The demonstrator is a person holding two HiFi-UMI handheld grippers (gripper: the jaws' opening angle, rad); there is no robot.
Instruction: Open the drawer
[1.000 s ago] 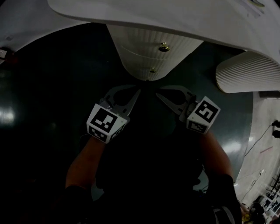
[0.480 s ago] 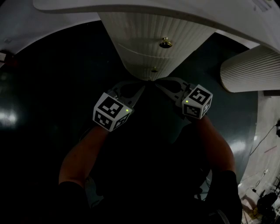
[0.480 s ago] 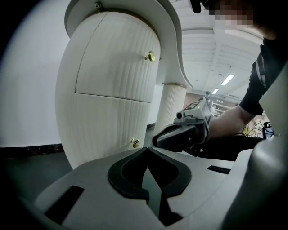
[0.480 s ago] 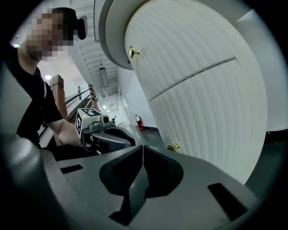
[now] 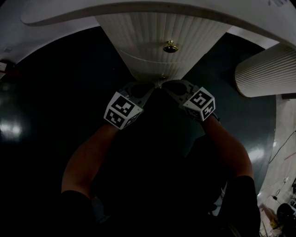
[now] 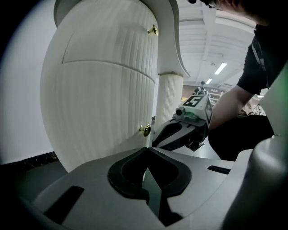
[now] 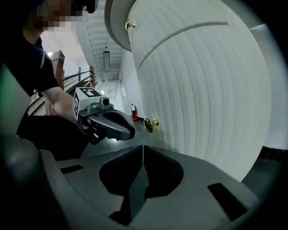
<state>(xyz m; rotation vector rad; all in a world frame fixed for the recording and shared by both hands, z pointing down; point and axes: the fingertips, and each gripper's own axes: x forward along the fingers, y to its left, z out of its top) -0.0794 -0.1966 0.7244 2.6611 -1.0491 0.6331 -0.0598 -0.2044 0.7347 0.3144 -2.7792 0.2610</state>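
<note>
Left hand-held gripper (image 6: 146, 150) and right hand-held gripper (image 7: 143, 148), both closed, empty, sit near the lower knob (image 5: 162, 76) of two; upper knob (image 5: 170, 46) above.

A dark, glossy floor (image 5: 41, 92) spread below the white table (image 5: 138, 9) and caught pale patches of reflected light towards the left. Off the table's right end stood a white ribbed column (image 5: 266, 74). Past it lay a paler strip of floor (image 5: 287, 129) crossed by thin cables. A plain white wall (image 6: 22, 112) ended in a dark skirting (image 6: 38, 160). Strip lights (image 6: 220, 68) shone in the white ceiling. A red fire extinguisher (image 7: 134, 112) stood by a far wall.
</note>
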